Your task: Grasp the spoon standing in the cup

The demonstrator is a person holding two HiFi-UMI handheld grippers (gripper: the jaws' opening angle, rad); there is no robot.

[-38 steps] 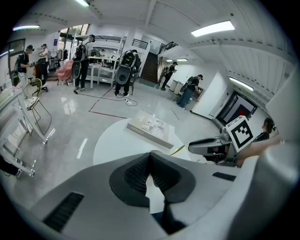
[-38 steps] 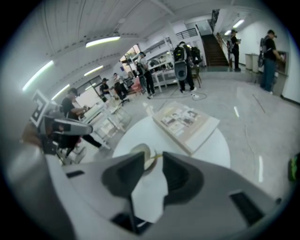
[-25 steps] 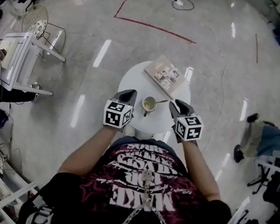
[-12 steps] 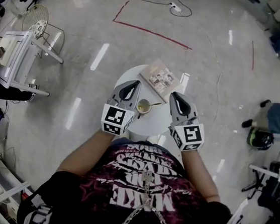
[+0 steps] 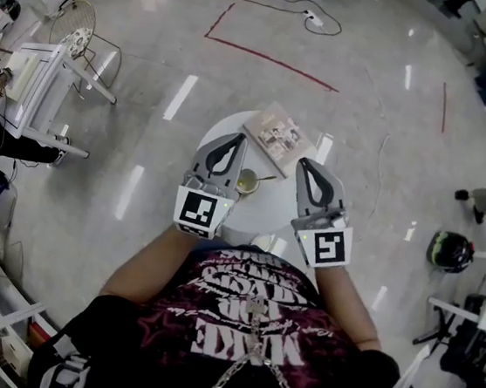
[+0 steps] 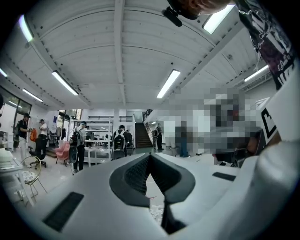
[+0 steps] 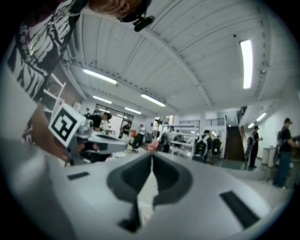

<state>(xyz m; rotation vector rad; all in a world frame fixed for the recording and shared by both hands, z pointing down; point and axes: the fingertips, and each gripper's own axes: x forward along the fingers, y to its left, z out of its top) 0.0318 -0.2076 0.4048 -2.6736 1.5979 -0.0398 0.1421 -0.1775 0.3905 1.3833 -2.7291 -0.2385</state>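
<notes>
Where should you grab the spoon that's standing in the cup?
Grip the spoon by its thin handle, where it pokes past the rim of the cup, coming in from the right with the right hand-held gripper. The handle leans that way; the bowl end sits inside. The jaws are shut, so open them first.

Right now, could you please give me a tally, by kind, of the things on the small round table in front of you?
On the round white table:
cup: 1
spoon, standing in the cup: 1
book: 1
Total: 3
</notes>
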